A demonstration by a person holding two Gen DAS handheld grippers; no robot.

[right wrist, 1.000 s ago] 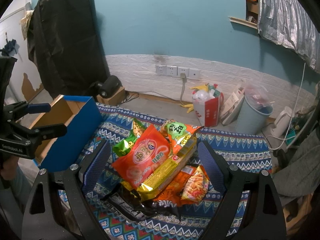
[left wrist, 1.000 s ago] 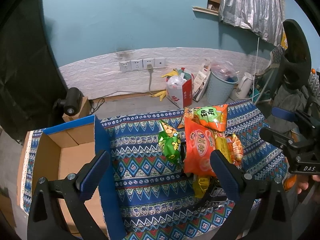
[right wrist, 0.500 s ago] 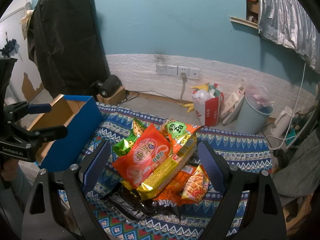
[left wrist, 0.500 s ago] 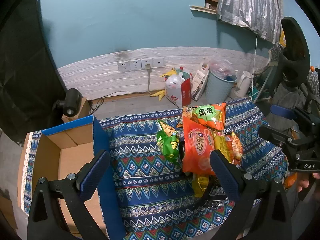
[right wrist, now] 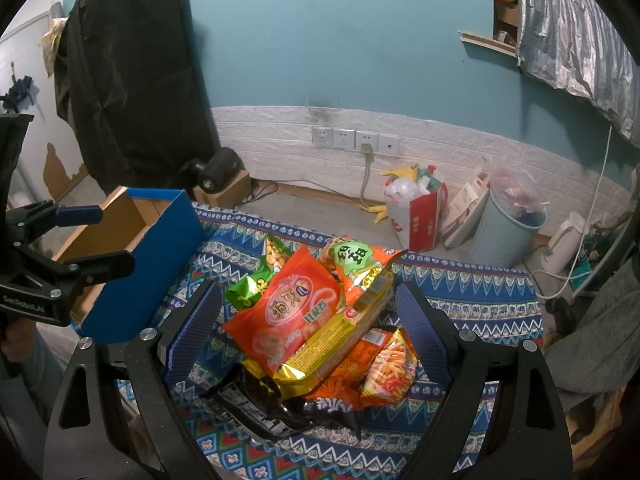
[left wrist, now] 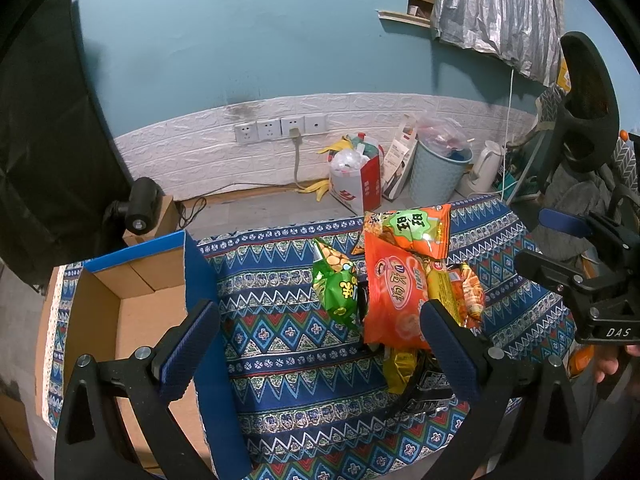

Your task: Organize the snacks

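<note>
While both grippers, left (left wrist: pixel 320 344) and right (right wrist: pixel 308 320), hover spread wide, empty, snack bags (right wrist: pixel 316 320) lie piled beside box (left wrist: pixel 120 300).

the left gripper (left wrist: pixel 320 350) is hanging with its two blue-padded fingers (left wrist: pixel 188 350) spread wide apart, nothing between them. the right gripper (right wrist: pixel 310 332) is doing the same, its jaws gaping and gripping nothing. each tool is showing up side-on at the edge of the other's view: the right one at the far right of the left wrist view, with a few bare fingertips curling under its handle, and the left one at the far left of the right wrist view.
</note>
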